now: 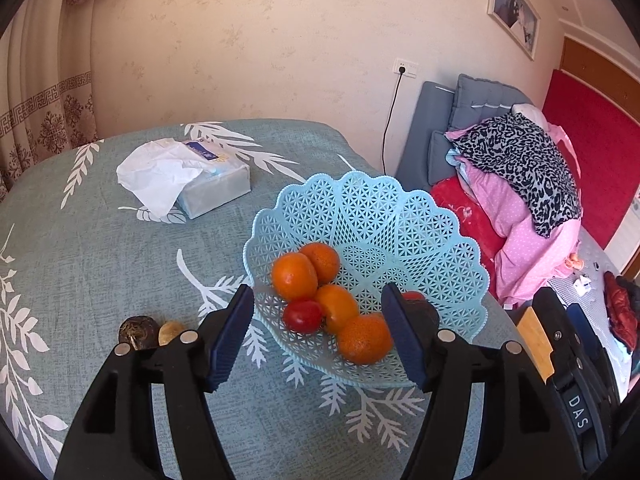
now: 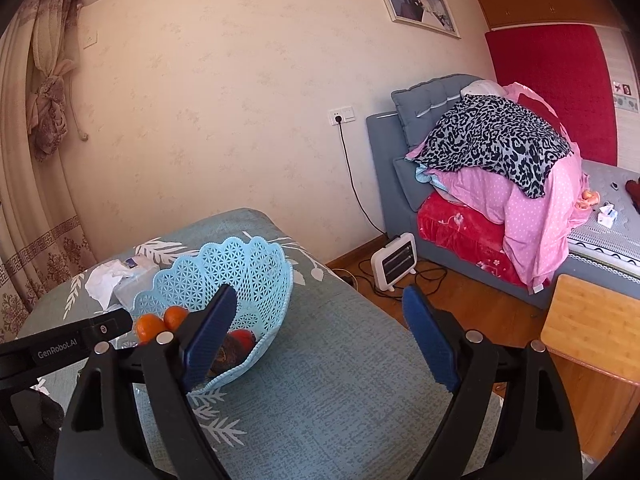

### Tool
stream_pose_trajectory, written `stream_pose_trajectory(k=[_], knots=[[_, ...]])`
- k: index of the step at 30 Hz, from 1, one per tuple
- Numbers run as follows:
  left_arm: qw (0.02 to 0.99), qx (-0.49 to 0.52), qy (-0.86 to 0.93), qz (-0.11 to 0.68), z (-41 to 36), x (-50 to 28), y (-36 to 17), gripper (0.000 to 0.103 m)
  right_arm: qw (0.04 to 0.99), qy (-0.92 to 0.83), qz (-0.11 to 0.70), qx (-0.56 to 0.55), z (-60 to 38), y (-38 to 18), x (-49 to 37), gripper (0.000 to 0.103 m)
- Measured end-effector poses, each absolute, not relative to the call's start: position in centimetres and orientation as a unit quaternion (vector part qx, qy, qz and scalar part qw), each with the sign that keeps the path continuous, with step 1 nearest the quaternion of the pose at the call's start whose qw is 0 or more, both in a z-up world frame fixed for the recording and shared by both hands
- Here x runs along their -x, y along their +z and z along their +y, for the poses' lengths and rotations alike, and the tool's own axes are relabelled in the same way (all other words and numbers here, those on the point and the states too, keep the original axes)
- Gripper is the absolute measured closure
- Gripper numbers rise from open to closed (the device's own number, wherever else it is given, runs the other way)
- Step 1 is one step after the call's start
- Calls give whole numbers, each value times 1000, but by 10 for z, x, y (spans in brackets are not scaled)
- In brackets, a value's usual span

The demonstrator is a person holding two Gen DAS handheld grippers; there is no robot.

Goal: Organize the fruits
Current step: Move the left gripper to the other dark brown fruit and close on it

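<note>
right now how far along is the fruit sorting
Mostly done: four oranges and a tomato lie in the basket, with a second red fruit and a dark one on its far side. Nothing is in hand; the left gripper and right gripper are both open. Left: two small dark fruits on the table.

My black left gripper with blue pads (image 1: 318, 334) points steeply down, jaws apart and empty, while my matching right gripper (image 2: 318, 336) gapes wider, tilted shallower.
</note>
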State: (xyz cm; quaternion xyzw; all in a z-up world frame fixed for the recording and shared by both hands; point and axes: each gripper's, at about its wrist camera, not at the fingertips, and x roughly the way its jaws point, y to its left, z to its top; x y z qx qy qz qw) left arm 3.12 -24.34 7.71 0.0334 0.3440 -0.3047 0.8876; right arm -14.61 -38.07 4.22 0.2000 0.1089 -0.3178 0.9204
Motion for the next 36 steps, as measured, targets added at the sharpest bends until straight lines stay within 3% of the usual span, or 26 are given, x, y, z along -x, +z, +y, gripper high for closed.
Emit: stream_pose_trajectory(k=[4, 19, 29, 36], knots=[[890, -22, -297, 344, -232, -34, 80, 23, 921, -318, 109, -199, -381, 42, 146, 17], [907, 9, -241, 346, -166, -57, 87, 19, 922, -318, 117, -190, -379, 41, 142, 17], [909, 21, -187, 372, -120, -77, 61, 20, 922, -317, 125, -186, -378, 39, 139, 17], [899, 9, -175, 401, -116, -84, 35, 34, 922, -316, 129, -182, -378, 39, 137, 17]])
